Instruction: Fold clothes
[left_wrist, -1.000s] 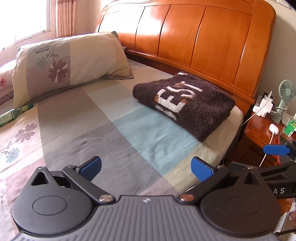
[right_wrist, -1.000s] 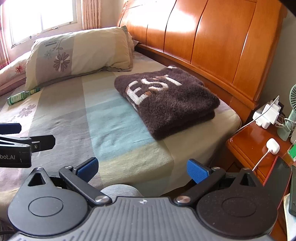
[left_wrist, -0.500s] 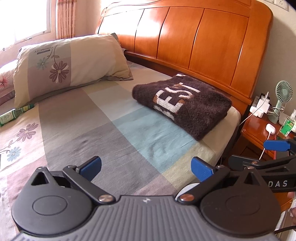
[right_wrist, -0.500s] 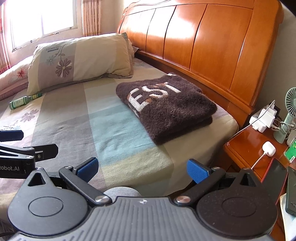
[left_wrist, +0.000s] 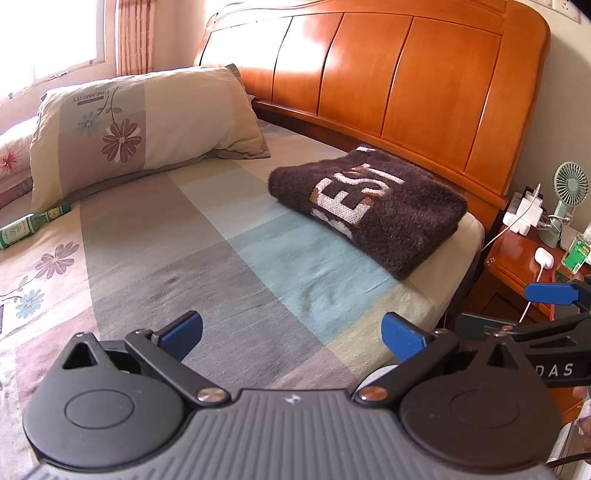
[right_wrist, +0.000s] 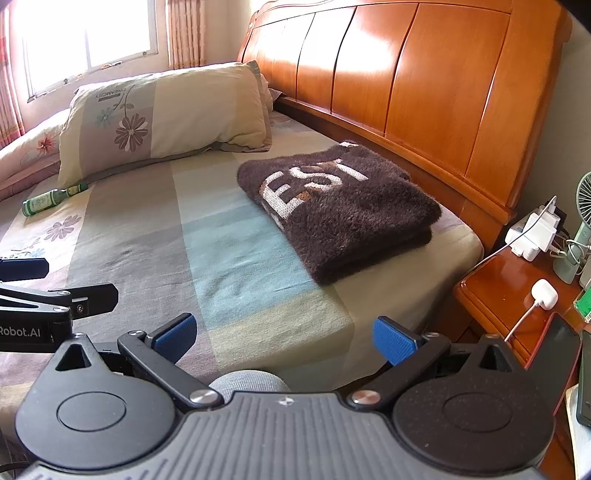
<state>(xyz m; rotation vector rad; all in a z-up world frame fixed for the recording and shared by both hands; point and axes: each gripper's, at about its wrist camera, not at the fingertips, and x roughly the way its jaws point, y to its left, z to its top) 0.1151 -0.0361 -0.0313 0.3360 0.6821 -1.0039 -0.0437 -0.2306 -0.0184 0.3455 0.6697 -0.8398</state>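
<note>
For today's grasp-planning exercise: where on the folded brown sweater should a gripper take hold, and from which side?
Probably the near corner of the folded brown sweater, approached from the foot of the bed. There the stacked layers overhang thickly, giving open fingers an edge to close on; the far side lies close to the headboard.

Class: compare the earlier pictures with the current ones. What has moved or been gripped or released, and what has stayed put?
Both grippers drew back a little from the bed; the sweater looks slightly farther off in each view. Left gripper and right gripper stayed open and empty. The folded sweater, pillow and bottle did not move.
</note>
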